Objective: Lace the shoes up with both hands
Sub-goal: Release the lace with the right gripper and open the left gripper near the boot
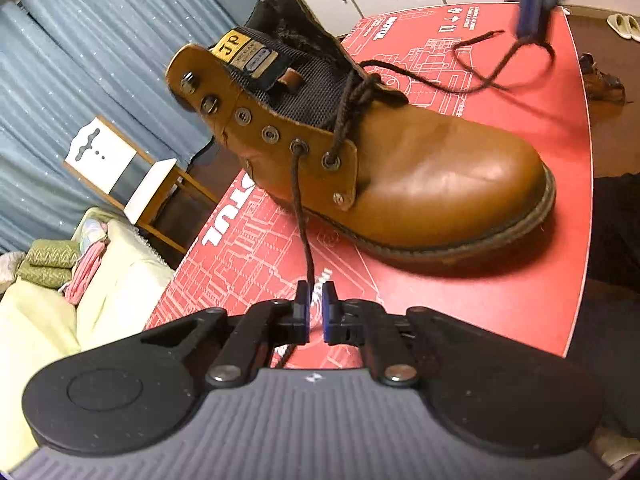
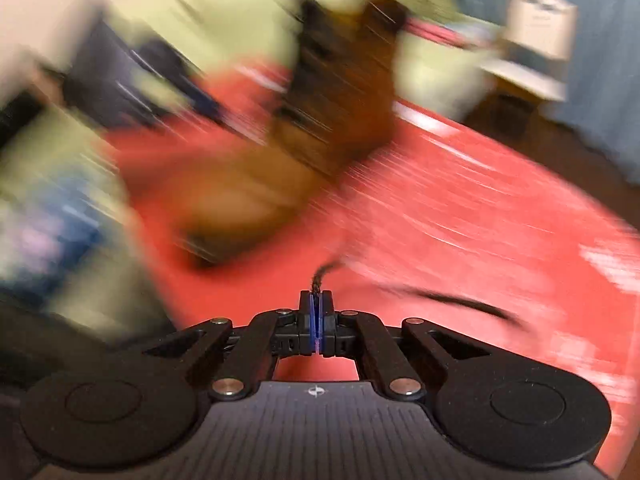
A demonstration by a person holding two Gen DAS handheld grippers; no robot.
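One brown boot [image 1: 400, 152] stands on the red mat [image 1: 500, 300] ahead of the left gripper [image 1: 316, 300], whose jaws stand slightly apart, one dark lace [image 1: 301, 216] running down beside them. The right gripper [image 2: 316, 312], tilted downward, is clamped on the lace's other end; its view is blurred.

Near side: bare red mat [image 1: 460, 300] between the left gripper [image 1: 316, 292] and the boot [image 1: 420, 176], crossed only by one taut lace [image 1: 302, 216].
Far side: loose lace loops [image 1: 480, 68] hang across the mat beyond the boot's tongue.
Left of mat: a chair [image 1: 132, 172] and folded cloths [image 1: 52, 264] stand close.
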